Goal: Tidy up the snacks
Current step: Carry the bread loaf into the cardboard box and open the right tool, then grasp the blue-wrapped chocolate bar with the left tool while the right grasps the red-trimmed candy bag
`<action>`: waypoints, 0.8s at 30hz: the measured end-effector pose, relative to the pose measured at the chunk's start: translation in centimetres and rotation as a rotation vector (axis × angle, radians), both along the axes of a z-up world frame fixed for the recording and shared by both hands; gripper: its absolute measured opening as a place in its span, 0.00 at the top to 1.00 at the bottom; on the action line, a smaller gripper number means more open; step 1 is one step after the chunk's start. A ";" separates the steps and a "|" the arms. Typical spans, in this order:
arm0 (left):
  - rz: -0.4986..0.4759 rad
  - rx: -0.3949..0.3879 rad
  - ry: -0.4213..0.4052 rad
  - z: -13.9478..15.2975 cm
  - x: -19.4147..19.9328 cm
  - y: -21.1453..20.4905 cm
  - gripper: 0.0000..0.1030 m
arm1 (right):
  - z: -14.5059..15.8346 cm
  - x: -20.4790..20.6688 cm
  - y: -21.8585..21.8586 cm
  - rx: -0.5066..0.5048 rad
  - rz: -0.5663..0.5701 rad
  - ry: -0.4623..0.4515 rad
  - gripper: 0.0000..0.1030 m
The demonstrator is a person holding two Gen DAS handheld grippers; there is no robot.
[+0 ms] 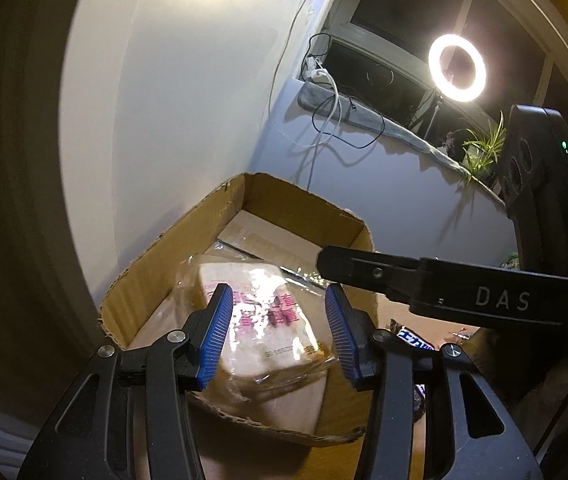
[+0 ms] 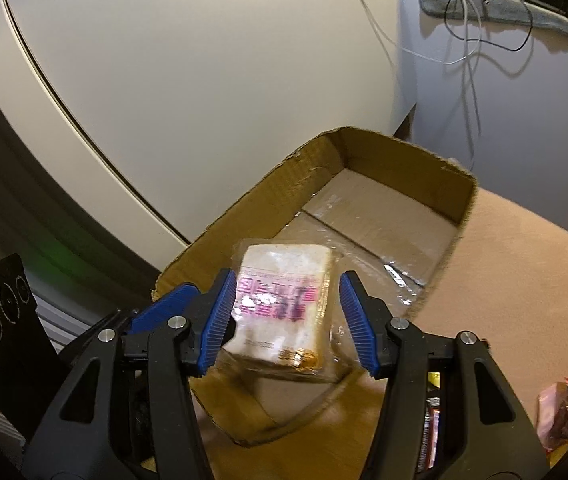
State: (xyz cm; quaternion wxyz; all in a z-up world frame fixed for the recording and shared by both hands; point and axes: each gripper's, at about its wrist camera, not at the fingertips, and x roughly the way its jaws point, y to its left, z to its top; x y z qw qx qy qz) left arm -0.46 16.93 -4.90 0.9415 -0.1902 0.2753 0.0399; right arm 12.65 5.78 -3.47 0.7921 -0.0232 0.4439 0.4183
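Hovering right gripper (image 2: pixel 284 320) above box, jaws spread, pinching nothing | left gripper (image 1: pixel 276 332) likewise spread, empty | wrapped bread pack (image 2: pixel 284 304) (pink print on top) lies inside cardboard box (image 2: pixel 460 184), near end | box sits on tan table (image 2: pixel 524 272)

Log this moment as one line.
bread pack in box | left claw open over it | right claw open | wrapped snack outside
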 end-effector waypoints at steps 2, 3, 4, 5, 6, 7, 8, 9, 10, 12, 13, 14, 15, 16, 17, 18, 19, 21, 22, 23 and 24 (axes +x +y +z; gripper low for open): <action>-0.007 0.005 -0.006 0.3 0.2 -0.5 0.55 | 0.1 0.0 -0.9 -0.002 -0.012 -0.007 0.45; -0.014 0.008 -0.010 0.4 0.2 -0.9 0.55 | 0.2 0.0 -1.5 -0.006 -0.020 -0.013 0.45; -0.020 0.011 -0.013 0.6 0.3 -1.2 0.55 | 0.3 0.0 -2.0 -0.012 -0.028 -0.022 0.45; -0.025 0.015 -0.016 0.7 0.3 -1.4 0.55 | 0.4 -0.1 -2.7 -0.019 -0.036 -0.033 0.45; -0.035 0.020 -0.019 0.8 0.4 -1.8 0.55 | 0.5 -0.1 -3.5 -0.026 -0.047 -0.045 0.45; -0.042 0.022 -0.021 0.9 0.5 -2.2 0.55 | 0.6 -0.1 -4.1 -0.030 -0.056 -0.053 0.45; -0.048 0.024 -0.022 1.0 0.6 -2.5 0.55 | 0.7 -0.2 -5.1 -0.033 -0.067 -0.061 0.45; -0.057 0.026 -0.024 1.1 0.7 -2.9 0.55 | 0.8 -0.2 -5.9 -0.034 -0.075 -0.067 0.45; -0.068 0.027 -0.025 1.2 0.9 -3.3 0.55 | 1.0 -0.2 -6.8 -0.036 -0.089 -0.075 0.45; -0.086 0.029 -0.025 1.3 1.0 -4.0 0.55 | 1.1 0.0 -9.0 -0.038 -0.124 -0.086 0.45; -0.098 0.030 -0.024 1.3 1.2 -4.5 0.55 | 1.2 0.1 -10.1 -0.038 -0.142 -0.088 0.45; -0.106 0.031 -0.024 1.3 1.2 -4.9 0.55 | 1.2 0.3 -11.4 -0.035 -0.164 -0.087 0.45; -0.120 0.036 -0.020 1.3 1.4 -5.4 0.55 | 1.2 0.5 -12.3 -0.033 -0.181 -0.085 0.45; -0.126 0.038 -0.018 1.2 1.5 -5.7 0.55 | 1.1 0.7 -13.5 -0.032 -0.203 -0.081 0.45; -0.136 0.042 -0.013 1.2 1.6 -6.2 0.55 | 1.0 1.0 -14.6 -0.035 -0.222 -0.080 0.45; -0.148 0.044 -0.008 1.0 1.7 -6.7 0.55 | 0.8 1.1 -15.4 -0.041 -0.240 -0.082 0.45; -0.158 0.044 -0.002 0.9 1.8 -7.1 0.55 | 0.6 1.4 -16.6 -0.049 -0.265 -0.086 0.45; -0.187 0.044 0.013 0.5 2.0 -8.0 0.55 | 0.3 1.6 -18.2 -0.063 -0.296 -0.090 0.45; -0.199 0.045 0.022 0.3 2.1 -8.5 0.55 | 0.1 1.8 -19.2 -0.072 -0.311 -0.091 0.45; -0.215 0.043 0.035 0.0 2.2 -9.0 0.55 | -0.1 1.9 -19.7 -0.079 -0.320 -0.092 0.45; -0.227 0.039 0.045 -0.3 2.1 -9.4 0.55 | -0.3 2.0 -20.3 -0.088 -0.328 -0.093 0.45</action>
